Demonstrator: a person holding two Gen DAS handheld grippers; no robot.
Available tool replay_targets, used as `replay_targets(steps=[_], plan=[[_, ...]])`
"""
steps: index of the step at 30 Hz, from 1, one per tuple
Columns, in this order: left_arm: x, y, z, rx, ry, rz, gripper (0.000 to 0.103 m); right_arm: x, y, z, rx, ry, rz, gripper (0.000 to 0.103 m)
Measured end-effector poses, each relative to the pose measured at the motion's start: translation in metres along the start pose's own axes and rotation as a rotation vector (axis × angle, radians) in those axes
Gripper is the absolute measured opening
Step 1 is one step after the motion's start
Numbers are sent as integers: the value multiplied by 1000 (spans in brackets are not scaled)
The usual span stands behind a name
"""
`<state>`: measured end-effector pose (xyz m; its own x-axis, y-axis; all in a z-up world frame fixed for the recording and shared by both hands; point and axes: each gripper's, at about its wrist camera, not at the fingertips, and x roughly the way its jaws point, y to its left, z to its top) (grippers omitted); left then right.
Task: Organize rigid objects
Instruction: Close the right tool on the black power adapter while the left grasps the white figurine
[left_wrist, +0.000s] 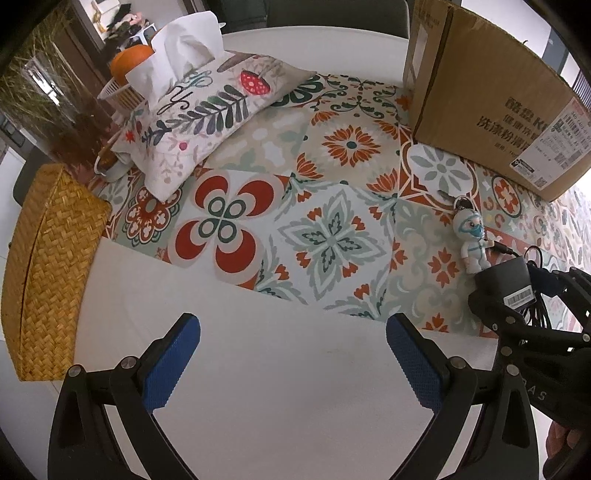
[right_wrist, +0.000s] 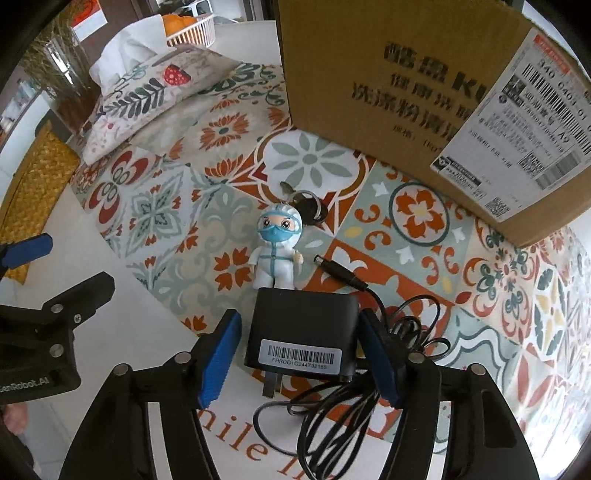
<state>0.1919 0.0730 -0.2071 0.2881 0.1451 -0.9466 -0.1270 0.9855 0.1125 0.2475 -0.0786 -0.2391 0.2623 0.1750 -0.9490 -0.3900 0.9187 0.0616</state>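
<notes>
Right hand-held gripper (right_wrist: 301, 350) open w/ fingers astride black adapter (right_wrist: 301, 332), prongs pointing toward cam.

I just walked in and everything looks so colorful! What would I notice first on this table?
Probably the bright flowery tablecloth that covers much of the white table. In the middle lies a little doll in a white suit and blue mask, with keys at its head. Just in front, the right gripper has its blue fingers on either side of a black charger, and a big cardboard box stands behind.
</notes>
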Motion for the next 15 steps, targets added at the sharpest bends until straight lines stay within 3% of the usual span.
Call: replay_targets(steps=[3,15], plan=[[1,-1,0,5,3,-4,102,1,0,0,9,-6,-4,58],[-9,-21,9,63,-22,-35,102,-13,-21,-10,76,-35,7,57]])
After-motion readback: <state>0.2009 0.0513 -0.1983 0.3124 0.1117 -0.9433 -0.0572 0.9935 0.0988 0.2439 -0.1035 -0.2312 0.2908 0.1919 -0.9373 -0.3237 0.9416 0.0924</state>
